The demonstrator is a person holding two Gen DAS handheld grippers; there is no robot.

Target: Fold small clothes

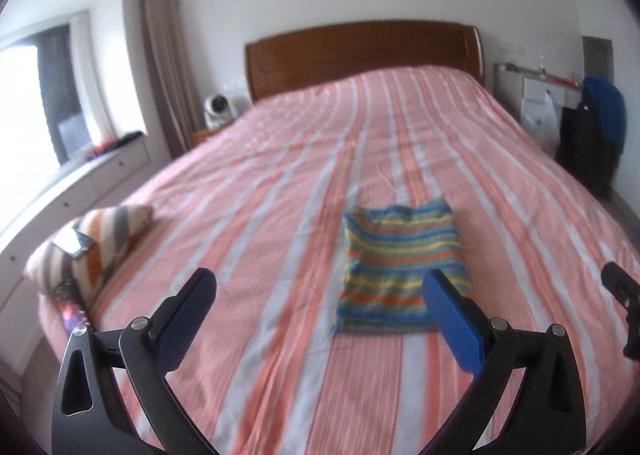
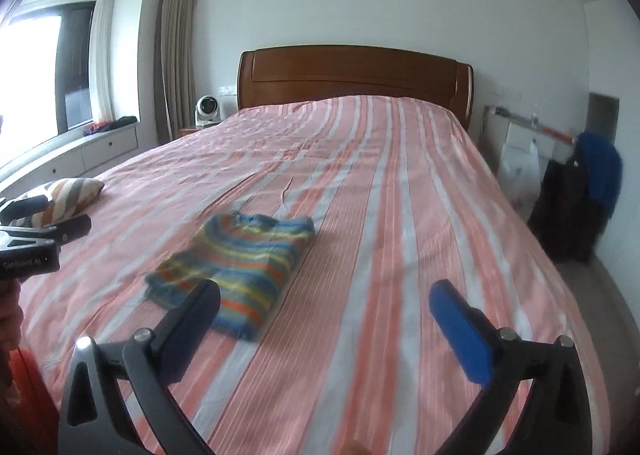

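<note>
Nearest in the left wrist view, the left hand-held gripper [image 1: 320,315] stands with its jaws spread wide and nothing between them; only striped bedspread shows in the gap. The right hand-held gripper [image 2: 324,319] is spread just as wide and equally empty.

Just past the fingertips lies the folded garment [image 1: 400,267], a small striped knit in blue, yellow and orange, resting flat on the bed [image 1: 280,183] near its foot end. From the left hand-held gripper it sits ahead and to the right, partly behind the blue right finger [image 1: 452,319]. From the right hand-held gripper the same garment [image 2: 240,259] sits ahead and to the left, its near corner behind the dark left finger [image 2: 192,319]. So the bundle lies between the two hands, at much the same reach from each; neither looks clearly nearer. Its long axis runs away from the hands, roughly along the stripes of the bedspread toward the headboard [image 1: 360,55], with a short edge facing the hands.

It looks like a finished neat rectangle, so this piece seems done. Any further move on it would call for each hand to come inward toward the middle.

Further left, near the bed's edge, a striped pillow [image 1: 100,239] sits well apart from the garment.
</note>
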